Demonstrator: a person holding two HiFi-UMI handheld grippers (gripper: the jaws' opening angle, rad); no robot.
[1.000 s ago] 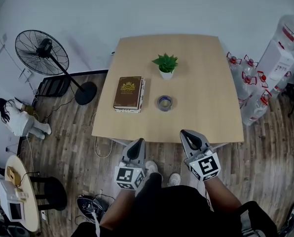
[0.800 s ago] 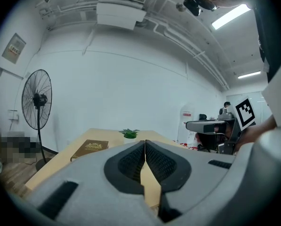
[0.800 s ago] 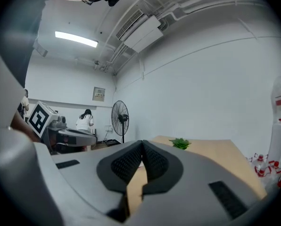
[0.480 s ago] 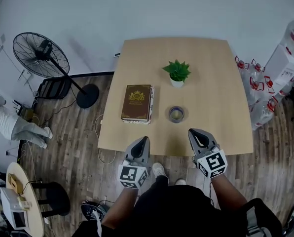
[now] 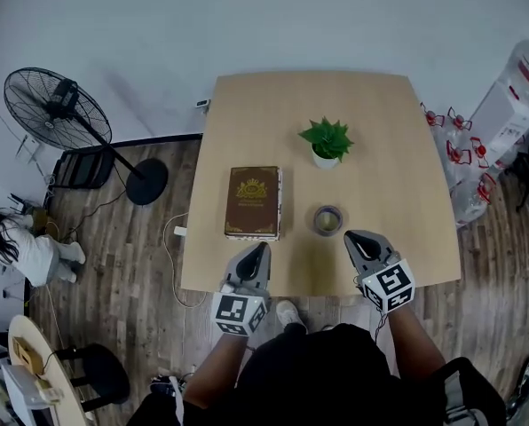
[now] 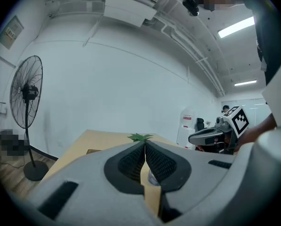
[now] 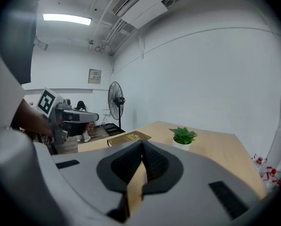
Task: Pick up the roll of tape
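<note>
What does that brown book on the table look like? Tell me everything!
The brown hardcover book lies flat and closed on the left half of the light wooden table, cover up. A gold emblem sits in the middle of the cover, and pale page edges show along its right and near sides. It looks fairly thick. The grey roll of tape lies apart from it on its right. Nothing rests on the book, and only the table touches it.
</note>
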